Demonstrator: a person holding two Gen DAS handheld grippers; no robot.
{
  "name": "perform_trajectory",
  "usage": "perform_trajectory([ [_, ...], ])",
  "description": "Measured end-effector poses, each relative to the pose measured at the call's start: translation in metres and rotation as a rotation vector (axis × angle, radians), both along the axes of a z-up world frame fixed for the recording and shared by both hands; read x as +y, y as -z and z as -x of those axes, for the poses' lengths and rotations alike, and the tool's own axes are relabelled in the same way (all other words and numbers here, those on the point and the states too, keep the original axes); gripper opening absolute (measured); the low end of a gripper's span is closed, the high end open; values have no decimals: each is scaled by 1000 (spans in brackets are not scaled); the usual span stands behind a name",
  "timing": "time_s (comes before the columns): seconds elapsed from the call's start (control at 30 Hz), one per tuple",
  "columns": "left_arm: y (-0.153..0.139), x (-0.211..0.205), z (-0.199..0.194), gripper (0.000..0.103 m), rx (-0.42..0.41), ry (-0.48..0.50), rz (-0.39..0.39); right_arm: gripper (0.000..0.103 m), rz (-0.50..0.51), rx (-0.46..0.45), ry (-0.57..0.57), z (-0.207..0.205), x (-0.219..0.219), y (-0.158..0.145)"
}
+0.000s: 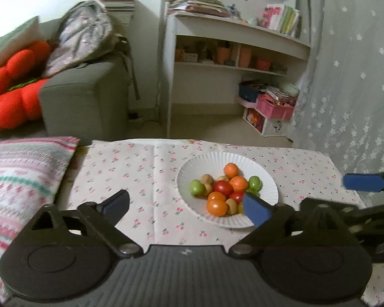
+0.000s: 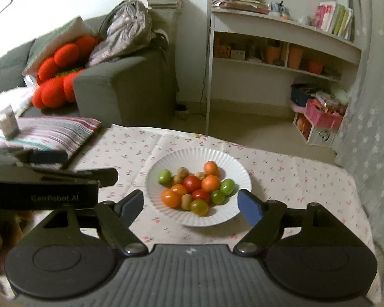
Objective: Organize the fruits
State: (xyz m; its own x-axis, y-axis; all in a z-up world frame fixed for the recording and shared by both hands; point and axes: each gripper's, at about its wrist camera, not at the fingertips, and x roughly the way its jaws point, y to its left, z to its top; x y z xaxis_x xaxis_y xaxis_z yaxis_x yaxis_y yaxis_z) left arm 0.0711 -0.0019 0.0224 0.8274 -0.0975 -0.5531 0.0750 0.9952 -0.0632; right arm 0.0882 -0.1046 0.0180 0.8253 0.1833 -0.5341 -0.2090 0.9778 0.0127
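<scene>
A white paper plate point(image 1: 204, 160) sits on the cherry-print tablecloth point(image 1: 140, 168) and holds a heap of small fruits: orange ones point(image 1: 216, 207), red ones point(image 1: 222, 188), green ones point(image 1: 196, 186) and tan ones point(image 1: 207, 179). My left gripper point(image 1: 185, 204) hangs open above the cloth in front of the plate, its right pad overlapping the plate's near edge. In the right wrist view the same plate point(image 2: 192, 153) lies just beyond my right gripper point(image 2: 190, 203), which stands open and holds nothing. Each gripper shows at the edge of the other's view.
A striped pillow point(image 1: 20, 179) lies at the table's left edge. Behind it stand a grey sofa point(image 1: 84, 102) with a red cushion point(image 1: 15, 102). A white shelf unit point(image 1: 238, 58) and a pink basket point(image 1: 274, 108) are beyond the table, and a lace curtain point(image 1: 358, 76) hangs at the right.
</scene>
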Motion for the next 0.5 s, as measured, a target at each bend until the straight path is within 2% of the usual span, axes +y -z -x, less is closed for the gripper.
perform_trajectory([
  [0.03, 0, 1, 4, 87, 3, -5, 6, 92, -10, -9, -3, 4, 1, -2],
  [0.13, 1, 3, 14, 88, 12, 12, 15, 101, -23, -57, -7, 16, 1, -3],
  [0.2, 1, 4, 19, 91, 7, 11, 1, 102, -9, -71, -5, 20, 2, -1],
  [0.37, 4, 5, 24, 91, 6, 6, -41, 103, -4, -44, -1, 28, 0, 9],
  [0.5, 7, 6, 26, 91, 19, -1, -44, 103, -4, -36, 36, 29, -4, 14],
])
